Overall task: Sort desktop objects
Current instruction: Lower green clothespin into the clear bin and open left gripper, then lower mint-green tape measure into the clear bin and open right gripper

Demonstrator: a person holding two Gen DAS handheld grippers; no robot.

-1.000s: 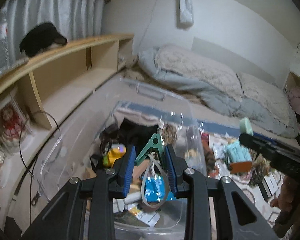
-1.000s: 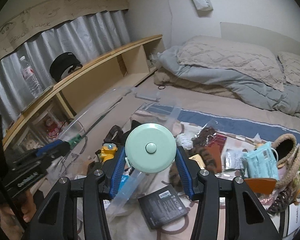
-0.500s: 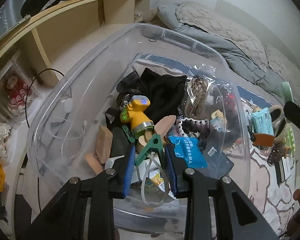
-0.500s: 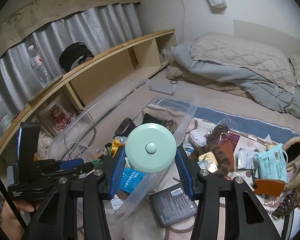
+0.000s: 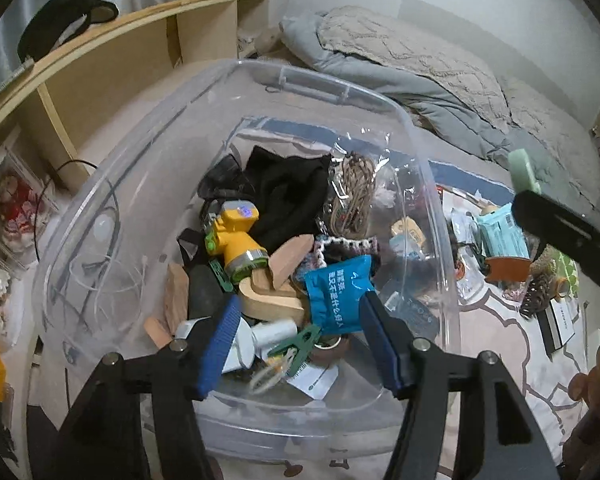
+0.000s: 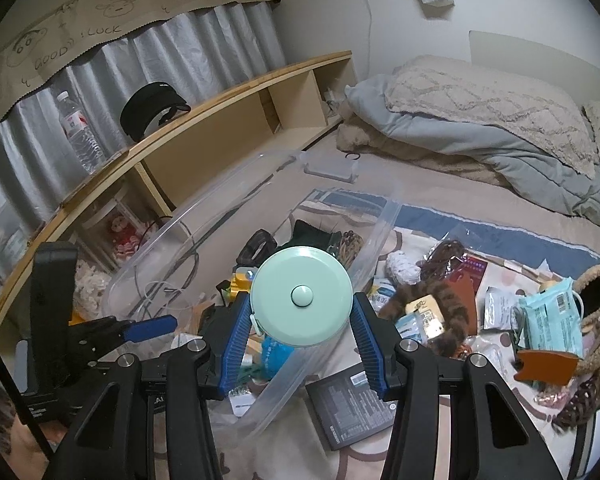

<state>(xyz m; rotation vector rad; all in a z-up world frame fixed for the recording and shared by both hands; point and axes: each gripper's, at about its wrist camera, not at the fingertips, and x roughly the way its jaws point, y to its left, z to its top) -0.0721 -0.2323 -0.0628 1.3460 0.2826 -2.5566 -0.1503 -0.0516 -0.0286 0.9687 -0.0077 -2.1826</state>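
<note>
A clear plastic bin (image 5: 432,184) holds several things: a yellow toy (image 5: 240,240), a blue packet (image 5: 340,292), wooden pieces (image 5: 272,292) and black cloth. My left gripper (image 5: 300,340) is open above the bin's near side. A green clip with a white band (image 5: 296,350) lies loose in the bin between the fingers. My right gripper (image 6: 302,332) is shut on a round mint-green tape measure (image 6: 302,296), held over the bin's right wall (image 6: 376,224). The left gripper (image 6: 148,326) shows in the right wrist view.
To the right of the bin, a patterned mat holds a black box (image 6: 356,404), a teal wipes pack (image 6: 552,320), a woven pouch (image 6: 596,292) and an orange tag (image 6: 544,364). A wooden shelf (image 6: 220,128) runs along the left. Bedding (image 6: 480,120) lies behind.
My left gripper has opened and let go of the green clip, which has dropped into the bin. My right gripper holds the tape measure and has come closer to the bin.
</note>
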